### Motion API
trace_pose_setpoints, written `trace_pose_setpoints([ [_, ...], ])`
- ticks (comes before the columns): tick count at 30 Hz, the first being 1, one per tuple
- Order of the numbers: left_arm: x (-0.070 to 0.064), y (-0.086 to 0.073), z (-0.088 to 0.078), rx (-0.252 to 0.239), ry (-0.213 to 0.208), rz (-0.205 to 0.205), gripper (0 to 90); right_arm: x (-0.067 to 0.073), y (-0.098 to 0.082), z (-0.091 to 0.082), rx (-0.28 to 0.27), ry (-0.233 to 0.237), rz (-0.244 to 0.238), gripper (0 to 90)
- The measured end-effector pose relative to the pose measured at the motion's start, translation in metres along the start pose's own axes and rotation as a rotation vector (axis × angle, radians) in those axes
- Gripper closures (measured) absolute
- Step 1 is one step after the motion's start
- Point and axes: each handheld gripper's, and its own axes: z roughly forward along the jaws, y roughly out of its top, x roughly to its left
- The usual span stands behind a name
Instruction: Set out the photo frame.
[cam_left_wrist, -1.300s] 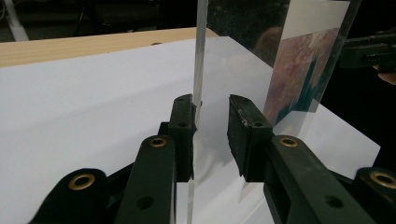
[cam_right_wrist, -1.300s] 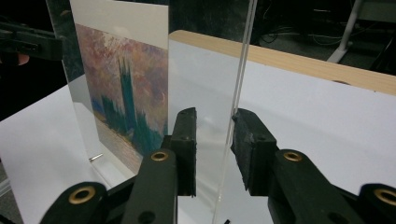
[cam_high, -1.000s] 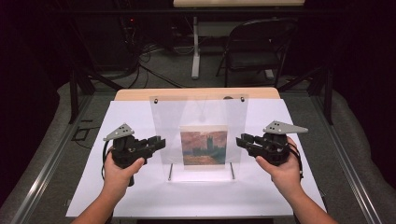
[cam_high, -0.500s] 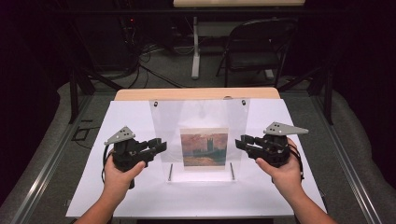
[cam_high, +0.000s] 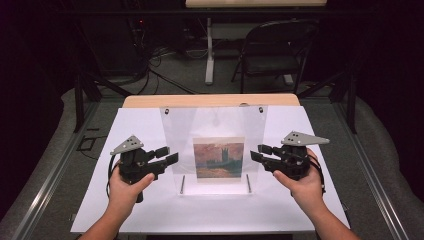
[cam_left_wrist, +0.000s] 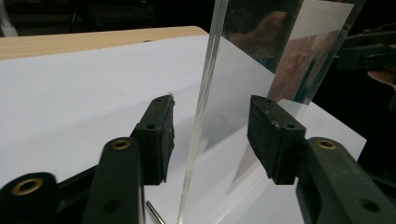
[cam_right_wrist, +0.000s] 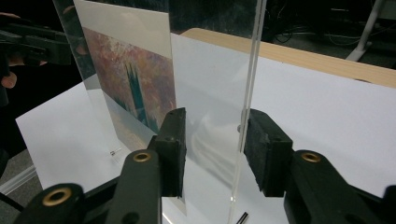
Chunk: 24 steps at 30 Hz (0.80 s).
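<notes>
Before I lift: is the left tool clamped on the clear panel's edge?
No: in the left gripper view the left tool straddles the clear panel edge, with gaps showing between both pads and the acrylic.

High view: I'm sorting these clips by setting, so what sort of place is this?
Probably a recording lab or studio: dark curtains around the space, cables across the floor, and a folding chair behind a white-covered table.

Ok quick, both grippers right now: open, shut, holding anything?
Left gripper: jaws have just been opening; open, clear panel edge between them, pads off it.
Right gripper: jaws have just been opening; open, straddling the panel's other edge, not gripping.
</notes>
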Motion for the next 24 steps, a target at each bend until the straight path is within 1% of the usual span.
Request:
trace_pose_setpoints([
  [3, -0.001, 0.001, -0.002, -0.011, 0.012, 0.009, 44.2, 0.001, 0.001, 0.0, -0.011, -0.002, 0.002, 49.0],
  [6, -0.002, 0.001, -0.004, -0.007, 0.036, 0.021, 40.7, 0.001, 0.001, -0.001, -0.025, -0.01, 0.001, 42.1],
  [10, -0.002, 0.0, -0.008, 0.001, 0.062, 0.031, 36.8, 0.001, 0.001, -0.003, -0.032, -0.02, -0.006, 36.7],
  [12, -0.002, 0.0, -0.01, 0.005, 0.086, 0.042, 35.0, 0.002, 0.0, -0.005, -0.031, -0.029, -0.013, 35.3],
  [14, -0.003, -0.001, -0.013, 0.006, 0.1, 0.058, 33.9, 0.003, 0.0, -0.008, -0.031, -0.036, -0.02, 33.9],
  [17, -0.004, -0.002, -0.017, 0.005, 0.114, 0.069, 33.5, 0.004, -0.001, -0.012, -0.035, -0.048, -0.029, 33.6],
  [18, -0.004, -0.002, -0.019, 0.001, 0.113, 0.069, 33.5, 0.004, -0.001, -0.013, -0.035, -0.051, -0.033, 33.6],
  [21, -0.004, -0.003, -0.026, -0.002, 0.125, 0.061, 33.5, 0.005, -0.002, -0.019, -0.042, -0.063, -0.036, 33.5],
  [22, -0.004, -0.004, -0.029, -0.002, 0.133, 0.054, 33.5, 0.005, -0.002, -0.021, -0.047, -0.069, -0.04, 33.5],
  [24, -0.004, -0.007, -0.034, -0.001, 0.152, 0.054, 33.6, 0.004, -0.004, -0.026, -0.056, -0.08, -0.032, 33.5],
])
